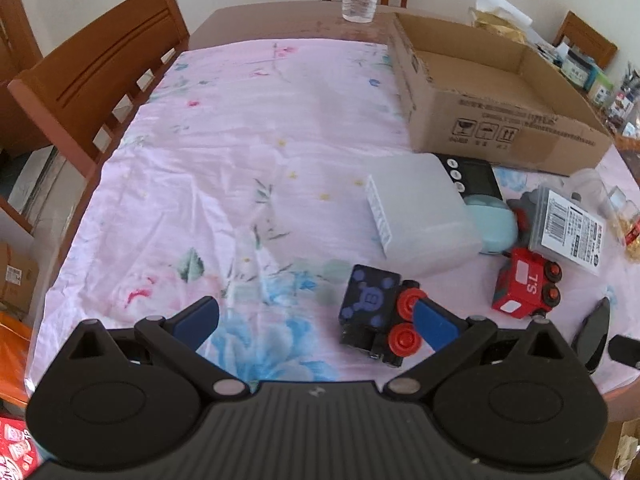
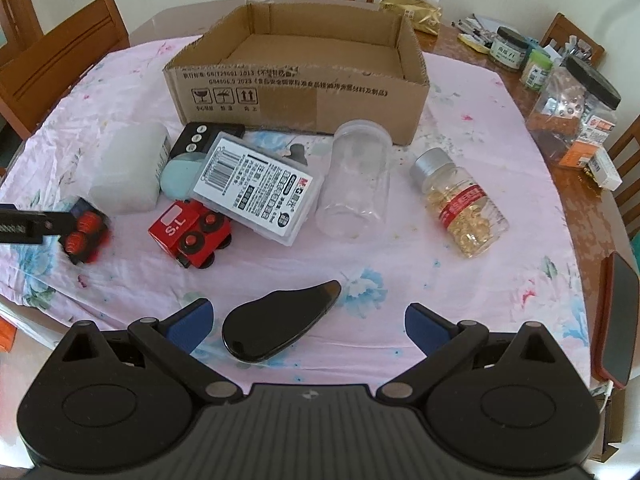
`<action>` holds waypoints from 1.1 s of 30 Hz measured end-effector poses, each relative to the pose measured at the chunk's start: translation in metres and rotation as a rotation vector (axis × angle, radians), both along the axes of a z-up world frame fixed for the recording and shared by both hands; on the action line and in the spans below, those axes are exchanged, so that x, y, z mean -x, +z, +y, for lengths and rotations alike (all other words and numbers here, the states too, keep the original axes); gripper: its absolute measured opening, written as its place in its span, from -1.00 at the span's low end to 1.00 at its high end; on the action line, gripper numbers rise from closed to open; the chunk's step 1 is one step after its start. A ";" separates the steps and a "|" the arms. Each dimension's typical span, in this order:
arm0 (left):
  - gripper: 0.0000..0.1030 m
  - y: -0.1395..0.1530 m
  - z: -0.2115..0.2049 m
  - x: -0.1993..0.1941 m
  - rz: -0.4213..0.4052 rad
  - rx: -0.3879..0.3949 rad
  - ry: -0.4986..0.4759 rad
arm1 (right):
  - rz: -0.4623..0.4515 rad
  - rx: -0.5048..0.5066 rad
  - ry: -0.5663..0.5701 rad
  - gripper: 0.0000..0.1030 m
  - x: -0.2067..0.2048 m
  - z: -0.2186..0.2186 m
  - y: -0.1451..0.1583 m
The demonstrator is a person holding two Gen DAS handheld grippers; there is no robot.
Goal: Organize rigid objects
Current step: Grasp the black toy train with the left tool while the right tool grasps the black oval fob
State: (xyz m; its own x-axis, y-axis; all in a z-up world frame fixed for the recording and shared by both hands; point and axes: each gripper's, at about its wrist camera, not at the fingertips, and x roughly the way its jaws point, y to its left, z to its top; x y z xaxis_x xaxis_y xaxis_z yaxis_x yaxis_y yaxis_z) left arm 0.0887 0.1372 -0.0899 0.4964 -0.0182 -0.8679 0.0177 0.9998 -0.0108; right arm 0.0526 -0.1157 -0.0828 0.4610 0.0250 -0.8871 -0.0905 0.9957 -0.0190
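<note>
Reaching for the black toy train car with jaws wide, the left gripper has one pad at its red wheels, well short of the cardboard box; a lopsided pinch could roll it away. The right gripper, also wide, straddles a black teardrop-shaped object. That box looks empty.

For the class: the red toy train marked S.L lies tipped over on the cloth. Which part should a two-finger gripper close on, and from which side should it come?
Probably best to grip the red toy train across its flat body, one finger on the labelled face and one on the face against the cloth's far side, coming from above. It lies on its side with the black wheels up, and the clear case crowds its far end.
</note>
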 end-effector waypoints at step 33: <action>1.00 -0.042 -0.026 0.002 -0.005 -0.013 -0.163 | -0.049 -0.007 0.178 1.00 -0.018 -0.021 -0.050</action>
